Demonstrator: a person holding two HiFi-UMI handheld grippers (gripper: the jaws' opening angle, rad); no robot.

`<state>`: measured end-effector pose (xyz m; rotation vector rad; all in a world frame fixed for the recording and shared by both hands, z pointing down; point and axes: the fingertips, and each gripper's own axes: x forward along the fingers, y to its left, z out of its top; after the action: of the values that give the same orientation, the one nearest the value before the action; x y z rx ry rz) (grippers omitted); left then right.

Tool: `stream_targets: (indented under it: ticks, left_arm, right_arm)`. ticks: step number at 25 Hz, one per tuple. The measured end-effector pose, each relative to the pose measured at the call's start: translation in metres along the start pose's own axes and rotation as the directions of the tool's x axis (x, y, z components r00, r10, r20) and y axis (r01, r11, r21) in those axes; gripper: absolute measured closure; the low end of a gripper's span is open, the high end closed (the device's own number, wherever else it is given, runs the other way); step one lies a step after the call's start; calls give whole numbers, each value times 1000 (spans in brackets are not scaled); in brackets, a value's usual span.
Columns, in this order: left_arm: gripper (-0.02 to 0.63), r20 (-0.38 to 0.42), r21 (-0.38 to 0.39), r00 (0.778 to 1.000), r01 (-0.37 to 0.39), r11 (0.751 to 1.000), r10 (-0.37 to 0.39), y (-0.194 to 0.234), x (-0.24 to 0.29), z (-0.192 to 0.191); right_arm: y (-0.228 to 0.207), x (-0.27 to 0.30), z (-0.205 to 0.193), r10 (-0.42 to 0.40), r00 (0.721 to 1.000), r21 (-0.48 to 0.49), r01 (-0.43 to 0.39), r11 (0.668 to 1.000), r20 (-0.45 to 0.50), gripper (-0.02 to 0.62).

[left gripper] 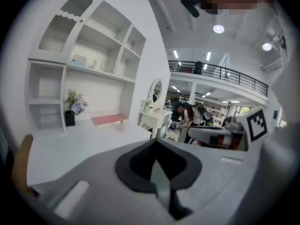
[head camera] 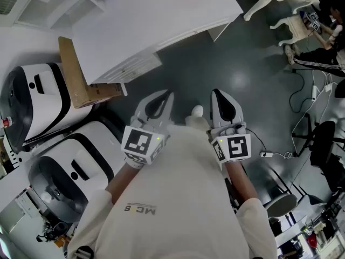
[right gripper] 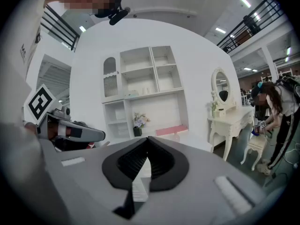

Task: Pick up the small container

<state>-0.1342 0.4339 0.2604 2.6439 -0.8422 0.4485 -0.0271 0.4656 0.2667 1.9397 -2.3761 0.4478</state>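
White fills the room: a white tabletop stands before a white shelf unit, and a white vanity with an oval mirror sits off its right end. The floor is dark grey and glossy, with cables trailing across it on the right. A person in a white shirt stands back from the tabletop's near edge and holds both claws level over the floor. The left gripper has its jaws together on nothing, and so does the right gripper. The small container, pinkish, stands near the tabletop's far edge, just beside a pink mat. Flowers in a dark pot stand further left along that edge. A cardboard sheet leans at the tabletop's near left corner. A balcony railing runs overhead.
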Motion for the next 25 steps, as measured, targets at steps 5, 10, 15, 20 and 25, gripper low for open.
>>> stream_targets:
  ticks: [5,10,15,20,25]
  left_arm:
    - [606,12,-18,999,-39,999,39,-52,7,-6]
    - [606,29,-29,998,-61,998,62,-82,14,-14]
    - [606,25,-71,997,-69,995,70,-107,21,-16]
    - [606,23,-66,996,-85,994,87,-98,37,-6]
    - [606,29,-105,994,-98,990,101,-57,67,5]
  right_arm:
    - [-21,-34,-2,36,999,7,-36,999,8,594]
    - [-40,-63,-5,73,996,62,-76,995,49,595]
    - [-70,-87,-15,71,997,168,-76,983,40,595]
    - [-91,-74,-20,48,999,198,-50,979,13,595]
    - [-109,-28,-15,44,999,186,-45,982,10,595]
